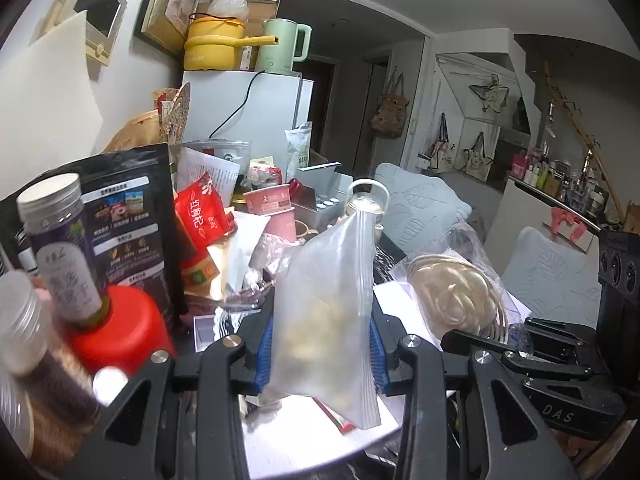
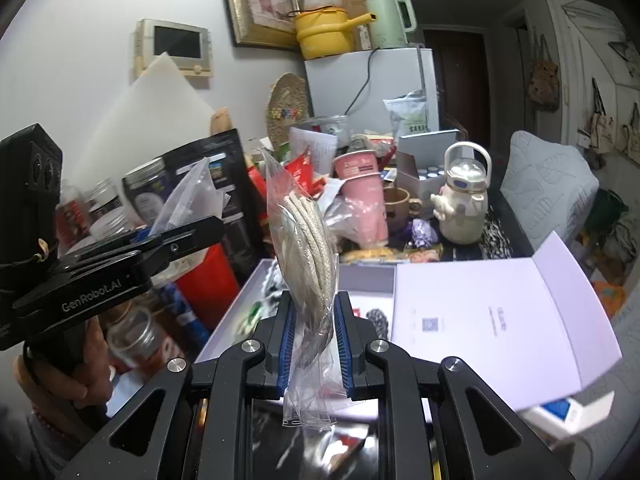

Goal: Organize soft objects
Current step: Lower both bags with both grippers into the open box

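My left gripper (image 1: pixel 322 346) is shut on a frosted zip bag (image 1: pixel 328 300) with pale lumps inside, held upright above the cluttered table. My right gripper (image 2: pixel 314 344) is shut on a clear plastic bag of coiled cream cord (image 2: pixel 308 252), also held upright. In the left wrist view the cord bag (image 1: pixel 452 292) and the right gripper (image 1: pixel 516 354) show at the right. In the right wrist view the left gripper (image 2: pixel 180 240) and its zip bag (image 2: pixel 188 196) show at the left.
An open white box (image 2: pixel 460 320) with its lid raised lies under the right gripper. A red canister (image 1: pixel 120 328), jars (image 1: pixel 60 248), a black pouch (image 1: pixel 128 216), pink cups (image 2: pixel 362 196) and a cream kettle-shaped bottle (image 2: pixel 464 204) crowd the table. A fridge (image 1: pixel 244 108) stands behind.
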{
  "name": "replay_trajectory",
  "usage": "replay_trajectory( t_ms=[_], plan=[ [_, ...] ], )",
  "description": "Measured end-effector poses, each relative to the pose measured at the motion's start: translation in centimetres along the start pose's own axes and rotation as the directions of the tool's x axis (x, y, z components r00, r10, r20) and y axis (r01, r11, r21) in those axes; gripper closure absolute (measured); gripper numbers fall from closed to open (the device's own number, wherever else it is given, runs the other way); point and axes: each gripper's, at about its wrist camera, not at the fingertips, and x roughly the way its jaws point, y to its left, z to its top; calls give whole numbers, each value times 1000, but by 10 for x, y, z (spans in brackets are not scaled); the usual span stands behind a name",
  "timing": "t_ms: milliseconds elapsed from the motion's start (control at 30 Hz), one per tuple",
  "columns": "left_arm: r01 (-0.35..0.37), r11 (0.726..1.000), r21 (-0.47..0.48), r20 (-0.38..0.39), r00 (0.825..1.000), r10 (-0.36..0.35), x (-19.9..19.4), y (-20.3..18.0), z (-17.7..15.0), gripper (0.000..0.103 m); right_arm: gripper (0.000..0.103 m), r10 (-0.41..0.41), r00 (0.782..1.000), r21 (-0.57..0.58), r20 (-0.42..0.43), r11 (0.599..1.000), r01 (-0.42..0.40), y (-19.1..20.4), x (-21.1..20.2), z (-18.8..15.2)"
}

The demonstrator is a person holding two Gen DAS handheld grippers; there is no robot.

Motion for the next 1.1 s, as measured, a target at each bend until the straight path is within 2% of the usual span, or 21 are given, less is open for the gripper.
replay_trajectory(
  t_ms=[233, 467, 667, 1100],
  plan=[
    [-11, 1000, -27, -31, 999, 11, 35, 12, 11, 65, 84, -4, 1000, 12, -30, 1000, 4, -20, 42, 15],
    [-34, 999, -30, -80, 996, 32, 70, 21, 8, 65, 84, 16, 998, 51, -58, 999, -13, -32, 74, 20],
    [-70, 998, -6, -148, 987, 68, 96, 27, -3, 65, 84, 14, 995, 50, -103, 999, -9, -37, 99, 19],
    [-54, 998, 21, -297, 953, 58, 144, 29, -29, 65, 84, -36, 972, 51, -231, 997, 49, -49, 142, -3]
  ],
)
